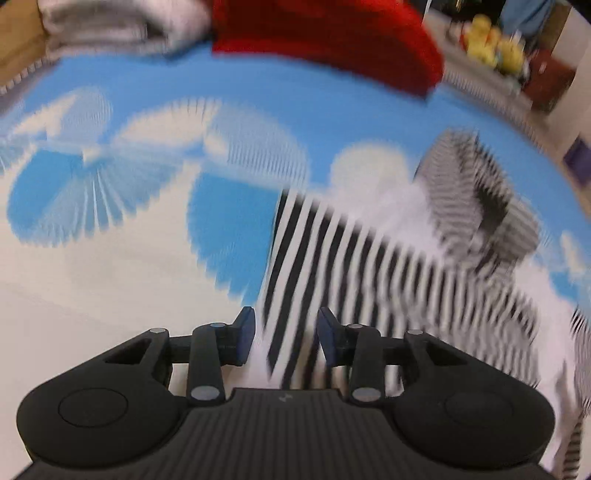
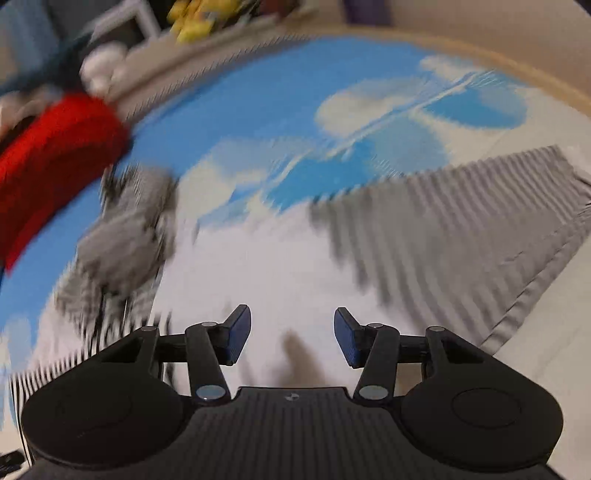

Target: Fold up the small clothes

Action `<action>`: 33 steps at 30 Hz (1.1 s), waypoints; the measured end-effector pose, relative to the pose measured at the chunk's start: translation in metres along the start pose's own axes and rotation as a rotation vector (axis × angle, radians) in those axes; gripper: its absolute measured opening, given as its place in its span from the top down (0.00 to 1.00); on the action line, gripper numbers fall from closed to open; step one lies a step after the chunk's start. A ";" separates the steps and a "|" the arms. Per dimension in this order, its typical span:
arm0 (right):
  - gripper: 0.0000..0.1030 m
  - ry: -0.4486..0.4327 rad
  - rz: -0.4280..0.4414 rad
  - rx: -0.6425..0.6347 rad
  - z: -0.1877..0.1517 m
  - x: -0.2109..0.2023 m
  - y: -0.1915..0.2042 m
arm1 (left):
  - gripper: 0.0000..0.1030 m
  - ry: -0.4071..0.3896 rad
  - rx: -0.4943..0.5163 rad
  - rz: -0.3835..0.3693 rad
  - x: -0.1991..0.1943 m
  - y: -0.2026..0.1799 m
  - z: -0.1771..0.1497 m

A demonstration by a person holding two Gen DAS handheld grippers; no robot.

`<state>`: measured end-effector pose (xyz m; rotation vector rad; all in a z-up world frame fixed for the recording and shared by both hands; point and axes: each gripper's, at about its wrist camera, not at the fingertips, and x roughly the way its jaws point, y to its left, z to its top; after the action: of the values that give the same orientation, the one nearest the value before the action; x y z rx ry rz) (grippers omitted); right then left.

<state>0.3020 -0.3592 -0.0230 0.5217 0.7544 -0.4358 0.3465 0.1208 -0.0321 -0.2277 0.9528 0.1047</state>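
Both views are motion-blurred. A black-and-white striped garment (image 1: 388, 273) lies on the blue-and-white cloud-print cloth (image 1: 147, 258), running from under my left gripper (image 1: 286, 338) toward the right. My left gripper is open and empty, its left edge over the garment. A dark gripper-like shape (image 1: 476, 199) hangs over the garment's far end. In the right wrist view my right gripper (image 2: 292, 338) is open and empty above white cloth. The striped garment (image 2: 74, 332) shows at lower left. A grey striped garment (image 2: 461, 236) lies flat to the right.
A red garment (image 1: 332, 40) lies at the far side of the cloth and shows in the right wrist view (image 2: 51, 158). A grey-white folded pile (image 1: 118, 26) sits beside it. Yellow toys (image 1: 491, 44) stand on a shelf beyond the table edge.
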 end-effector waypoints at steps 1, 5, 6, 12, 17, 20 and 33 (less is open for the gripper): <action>0.49 -0.029 -0.005 0.016 0.006 -0.006 -0.010 | 0.60 -0.028 0.004 -0.005 -0.007 -0.004 0.003; 0.50 -0.120 -0.060 0.073 0.026 -0.022 -0.058 | 0.59 -0.055 0.079 -0.019 -0.013 -0.025 0.000; 0.50 -0.133 -0.078 0.091 0.030 -0.025 -0.070 | 0.59 -0.053 0.108 -0.014 -0.013 -0.032 -0.002; 0.59 -0.130 -0.186 0.222 0.038 -0.029 -0.148 | 0.52 -0.061 0.173 -0.048 -0.014 -0.055 -0.010; 0.60 -0.145 -0.259 0.259 0.046 -0.023 -0.197 | 0.49 -0.074 0.219 -0.045 -0.013 -0.075 -0.016; 0.59 -0.150 -0.302 0.330 0.052 -0.014 -0.226 | 0.49 -0.073 0.237 -0.052 -0.013 -0.081 -0.020; 0.54 -0.134 -0.323 0.440 0.052 0.021 -0.271 | 0.49 -0.027 0.255 -0.043 -0.004 -0.091 -0.028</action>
<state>0.1960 -0.6071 -0.0838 0.7757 0.6136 -0.9411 0.3388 0.0258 -0.0310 -0.0113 0.9239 -0.0531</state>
